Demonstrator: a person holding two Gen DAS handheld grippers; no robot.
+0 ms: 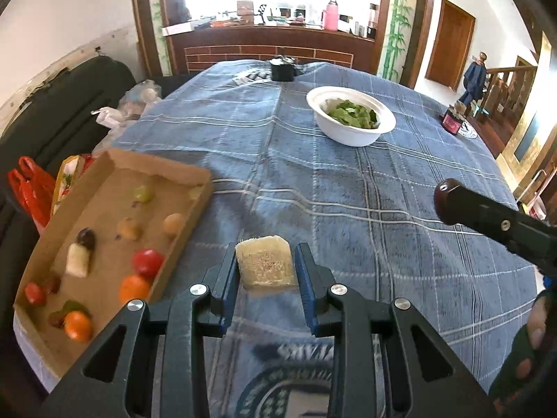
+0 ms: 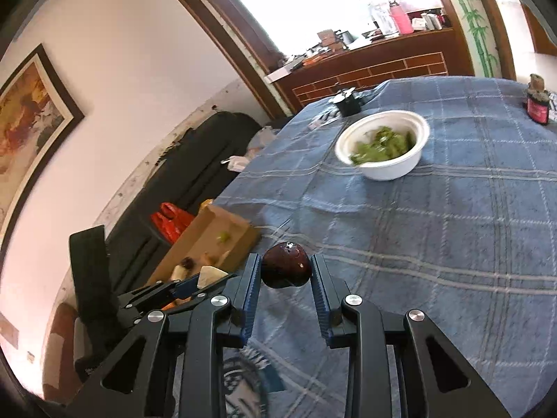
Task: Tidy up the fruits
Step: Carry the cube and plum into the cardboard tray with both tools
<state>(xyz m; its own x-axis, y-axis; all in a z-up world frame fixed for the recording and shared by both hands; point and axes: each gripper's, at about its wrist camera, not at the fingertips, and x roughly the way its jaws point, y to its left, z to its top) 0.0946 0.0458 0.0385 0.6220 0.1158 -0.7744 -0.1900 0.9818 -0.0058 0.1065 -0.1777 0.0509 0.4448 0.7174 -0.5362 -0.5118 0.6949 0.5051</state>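
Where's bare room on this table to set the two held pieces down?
Bare blue tablecloth lies between the cardboard tray and the white bowl of greens, and right of the bowl. The tray's near half is crowded with small fruits.

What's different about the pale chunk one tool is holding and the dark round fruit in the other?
The pale chunk is blocky and flat-sided, with a rough fibrous cut face; the dark fruit is rounded, smooth and glossy. The chunk is cream-yellow, the fruit deep reddish-brown. The left tool grips the chunk, the right tool the fruit. Both are held above the blue checked tablecloth.
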